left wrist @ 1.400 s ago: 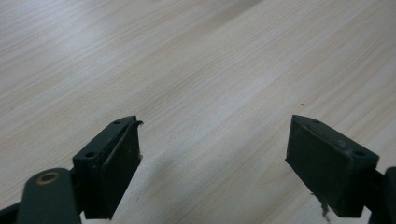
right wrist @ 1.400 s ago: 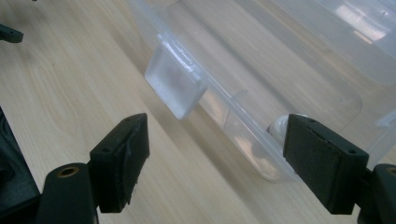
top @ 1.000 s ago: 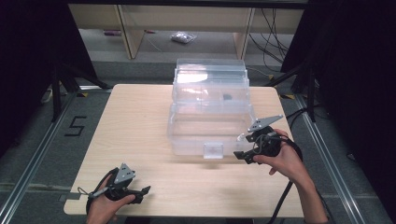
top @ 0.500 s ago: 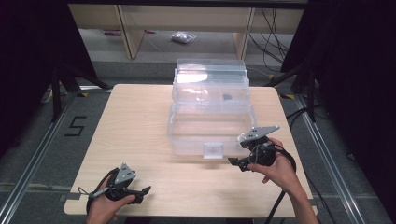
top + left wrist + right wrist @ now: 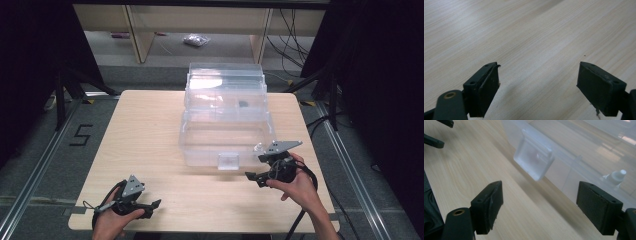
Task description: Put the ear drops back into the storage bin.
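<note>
A clear plastic box (image 5: 226,120) with stepped tiers stands on the middle of the wooden table (image 5: 145,130). Its front latch (image 5: 228,161) hangs at the near wall; the same latch (image 5: 534,161) appears blurred in the right gripper view. My right gripper (image 5: 252,177) is held just off the box's near right corner, jaws open and empty (image 5: 539,212). My left gripper (image 5: 152,206) rests near the table's front left edge, open over bare wood (image 5: 537,90). A small dark item (image 5: 243,104) lies inside the box.
Wooden shelving (image 5: 145,30) stands beyond the table with a small bag (image 5: 196,40) on the floor. Black stand legs (image 5: 70,80) flank the table. Metal rails (image 5: 35,170) run along both sides. A floor mark "5" (image 5: 80,135) sits at left.
My right gripper has dropped lower and toward the near edge, turning its jaws left along the box front. The left gripper has stayed put.
</note>
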`<state>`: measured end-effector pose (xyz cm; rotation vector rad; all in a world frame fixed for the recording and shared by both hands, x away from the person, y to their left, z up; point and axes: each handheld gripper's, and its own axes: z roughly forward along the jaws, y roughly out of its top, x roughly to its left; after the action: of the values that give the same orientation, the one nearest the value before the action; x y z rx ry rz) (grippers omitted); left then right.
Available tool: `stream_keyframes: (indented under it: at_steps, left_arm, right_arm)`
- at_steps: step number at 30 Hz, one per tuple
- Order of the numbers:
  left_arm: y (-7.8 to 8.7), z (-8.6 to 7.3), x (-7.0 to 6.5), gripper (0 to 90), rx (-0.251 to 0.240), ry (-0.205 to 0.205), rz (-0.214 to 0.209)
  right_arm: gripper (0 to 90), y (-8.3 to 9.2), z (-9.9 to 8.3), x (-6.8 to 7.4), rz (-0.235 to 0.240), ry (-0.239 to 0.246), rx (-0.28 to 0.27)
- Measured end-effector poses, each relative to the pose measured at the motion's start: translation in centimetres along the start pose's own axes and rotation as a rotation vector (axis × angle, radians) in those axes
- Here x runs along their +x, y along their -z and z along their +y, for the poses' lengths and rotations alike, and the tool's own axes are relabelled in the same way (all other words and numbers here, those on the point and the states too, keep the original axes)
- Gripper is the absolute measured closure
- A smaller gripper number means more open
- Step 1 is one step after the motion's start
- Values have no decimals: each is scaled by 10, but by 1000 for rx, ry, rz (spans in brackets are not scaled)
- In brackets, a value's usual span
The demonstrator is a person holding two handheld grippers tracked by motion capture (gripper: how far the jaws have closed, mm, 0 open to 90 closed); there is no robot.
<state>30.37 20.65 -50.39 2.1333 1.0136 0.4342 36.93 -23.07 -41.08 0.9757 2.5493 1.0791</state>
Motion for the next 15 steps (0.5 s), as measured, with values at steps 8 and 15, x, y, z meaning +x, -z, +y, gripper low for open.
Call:
stream_keyframes:
  at_steps: [8, 15]
  left_arm:
    - [2, 0, 1, 172, 11, -16, -3]
    - [2, 0, 1, 172, 13, -18, -3]
  right_arm:
    - [222, -14, -15, 3, 2, -25, 4]
    - [191, -28, -37, 7, 26, -18, -5]
